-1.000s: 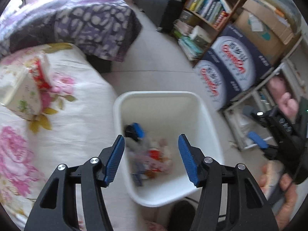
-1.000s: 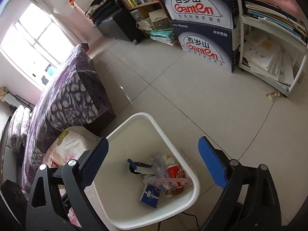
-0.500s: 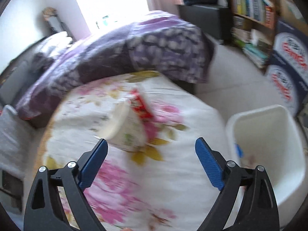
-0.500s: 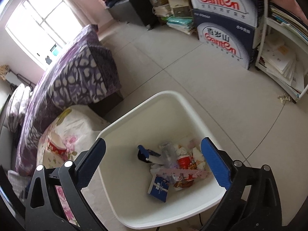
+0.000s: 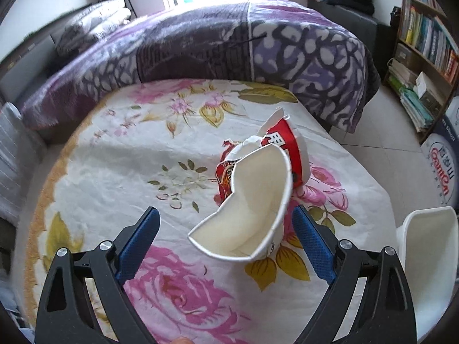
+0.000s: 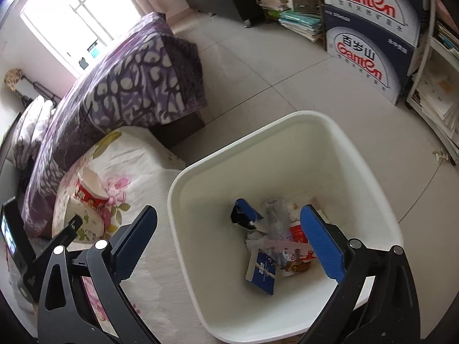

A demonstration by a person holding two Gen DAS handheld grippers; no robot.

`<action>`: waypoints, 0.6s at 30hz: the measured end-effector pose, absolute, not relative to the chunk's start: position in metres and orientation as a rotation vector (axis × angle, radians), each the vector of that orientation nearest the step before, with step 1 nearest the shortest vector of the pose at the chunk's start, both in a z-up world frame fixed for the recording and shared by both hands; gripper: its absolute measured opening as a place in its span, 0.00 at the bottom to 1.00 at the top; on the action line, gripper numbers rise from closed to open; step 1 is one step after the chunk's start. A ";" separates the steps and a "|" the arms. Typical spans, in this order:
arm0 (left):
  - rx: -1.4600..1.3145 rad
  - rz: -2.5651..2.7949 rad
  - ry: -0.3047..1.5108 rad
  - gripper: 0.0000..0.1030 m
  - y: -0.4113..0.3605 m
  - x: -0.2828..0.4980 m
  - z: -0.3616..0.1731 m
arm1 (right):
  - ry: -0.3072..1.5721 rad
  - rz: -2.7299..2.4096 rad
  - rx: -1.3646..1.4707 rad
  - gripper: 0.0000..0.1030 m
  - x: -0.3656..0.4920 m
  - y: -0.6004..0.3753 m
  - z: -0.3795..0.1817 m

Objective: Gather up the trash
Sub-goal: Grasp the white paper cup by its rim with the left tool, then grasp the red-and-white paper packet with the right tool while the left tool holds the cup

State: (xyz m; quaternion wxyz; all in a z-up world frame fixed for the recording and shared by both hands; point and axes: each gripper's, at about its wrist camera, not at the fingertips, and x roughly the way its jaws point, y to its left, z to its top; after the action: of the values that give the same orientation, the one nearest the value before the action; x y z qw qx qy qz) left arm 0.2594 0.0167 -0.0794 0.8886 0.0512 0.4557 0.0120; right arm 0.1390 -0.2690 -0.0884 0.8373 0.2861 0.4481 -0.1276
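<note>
A crushed white paper bowl (image 5: 252, 215) lies on its side on the flowered tablecloth (image 5: 120, 172), with a red noodle cup (image 5: 282, 146) behind it. My left gripper (image 5: 226, 239) is open and empty, its fingers on either side of the bowl's near rim without touching. The bowl and cup also show in the right wrist view (image 6: 89, 192). My right gripper (image 6: 229, 240) is open and empty above the white trash bin (image 6: 186, 177), which holds a blue box (image 6: 262, 272), wrappers and a clear bottle.
A bed with a purple patterned blanket (image 5: 229, 43) stands behind the table. Bookshelves (image 5: 424, 51) and stacked Ganten water boxes (image 6: 370, 23) line the right wall. The bin's rim (image 5: 427, 215) sits by the table's right edge. Tiled floor (image 6: 258, 68) lies between.
My left gripper has swung from above the bin to the table and opened wider, closing in on the bowl. My right gripper has dropped closer over the bin.
</note>
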 end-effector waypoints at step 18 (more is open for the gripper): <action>-0.104 -0.093 0.890 0.35 0.096 0.215 -0.028 | 0.912 -0.040 0.431 0.93 0.187 -0.176 -0.084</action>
State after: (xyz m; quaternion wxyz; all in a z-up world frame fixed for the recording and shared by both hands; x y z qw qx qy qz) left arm 0.2146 0.0960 -0.0276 0.9003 -0.0503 0.4301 -0.0449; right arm 0.1871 -0.1758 -0.0842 0.8753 0.2065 0.4368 -0.0193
